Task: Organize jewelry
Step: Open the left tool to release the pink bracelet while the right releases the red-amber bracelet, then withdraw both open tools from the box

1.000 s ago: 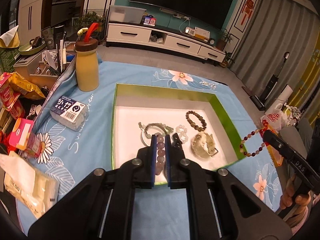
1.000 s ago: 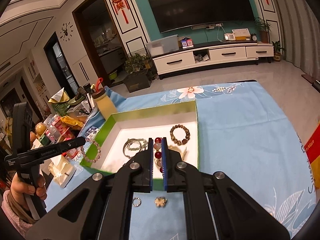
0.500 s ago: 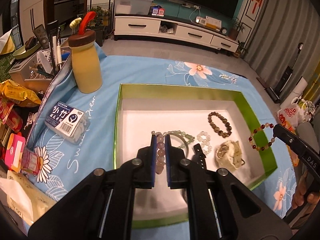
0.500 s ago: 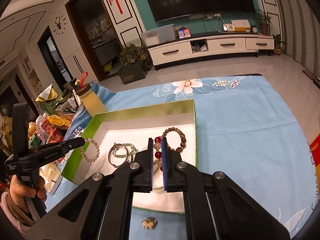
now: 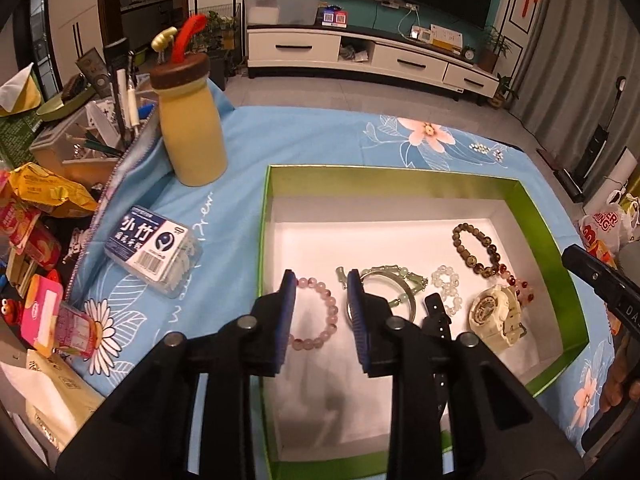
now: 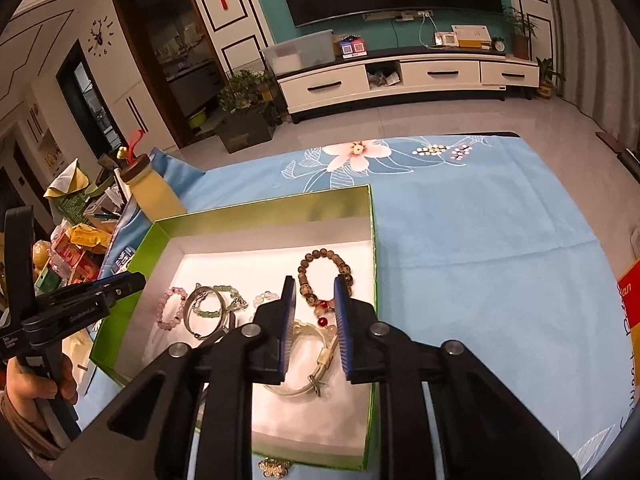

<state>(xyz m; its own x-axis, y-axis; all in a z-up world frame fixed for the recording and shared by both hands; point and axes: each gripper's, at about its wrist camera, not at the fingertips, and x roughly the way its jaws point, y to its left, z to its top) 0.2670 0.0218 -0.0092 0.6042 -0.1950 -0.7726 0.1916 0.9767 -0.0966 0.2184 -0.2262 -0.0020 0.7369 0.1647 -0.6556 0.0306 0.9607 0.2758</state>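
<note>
The pink bead bracelet (image 5: 316,312) is being left on the white floor of the green box (image 5: 536,216), at its left side, beside the silver bangle (image 5: 384,292); the red-and-pink bead bracelet (image 6: 324,314) is being left at the box's right side, over the cream watch (image 6: 308,344) and below the brown bead bracelet (image 6: 324,276). The left gripper (image 5: 322,312) and right gripper (image 6: 316,320) have just been opening: each bracelet is lying between parted jaws, released. The drop-off step is judged as being finished. Next, a gold brooch (image 6: 274,468) just outside the box's near wall is probably being called for; both tools would be lifted clear first
</note>
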